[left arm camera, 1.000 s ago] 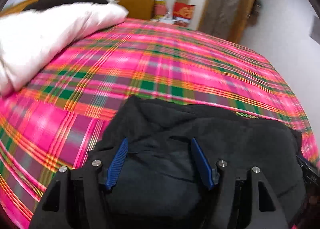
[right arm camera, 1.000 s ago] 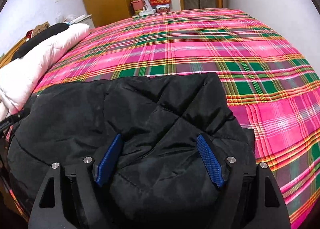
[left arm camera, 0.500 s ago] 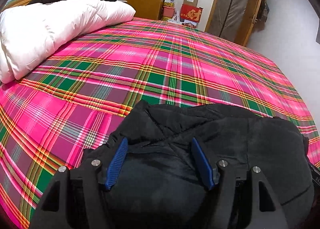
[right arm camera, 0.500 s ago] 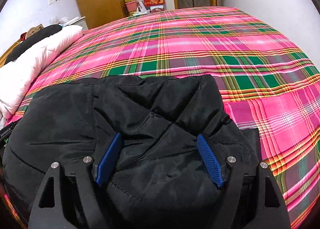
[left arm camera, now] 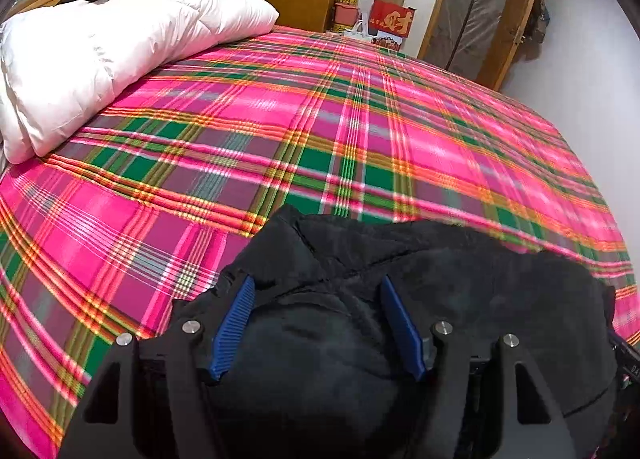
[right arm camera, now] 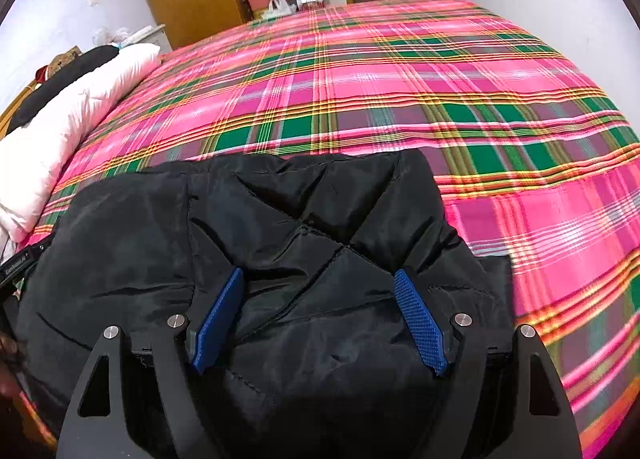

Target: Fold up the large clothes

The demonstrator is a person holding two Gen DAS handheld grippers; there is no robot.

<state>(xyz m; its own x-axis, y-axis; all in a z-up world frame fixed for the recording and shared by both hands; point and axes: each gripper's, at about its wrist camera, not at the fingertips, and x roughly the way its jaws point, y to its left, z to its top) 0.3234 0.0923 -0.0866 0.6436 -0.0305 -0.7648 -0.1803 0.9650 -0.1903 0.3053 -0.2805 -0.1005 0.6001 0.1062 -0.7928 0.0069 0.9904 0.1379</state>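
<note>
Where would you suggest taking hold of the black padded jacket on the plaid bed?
I would grip the black padded jacket at its near bunched edge, one hand-held gripper toward each end, coming from the bedside. The puffy quilting there folds into ridges that fit between open fingers; the far edge lies flat on the plaid bedspread.

Bright even indoor light, strong fisheye bending, dark vignetted corners, slight motion blur at edges
</note>
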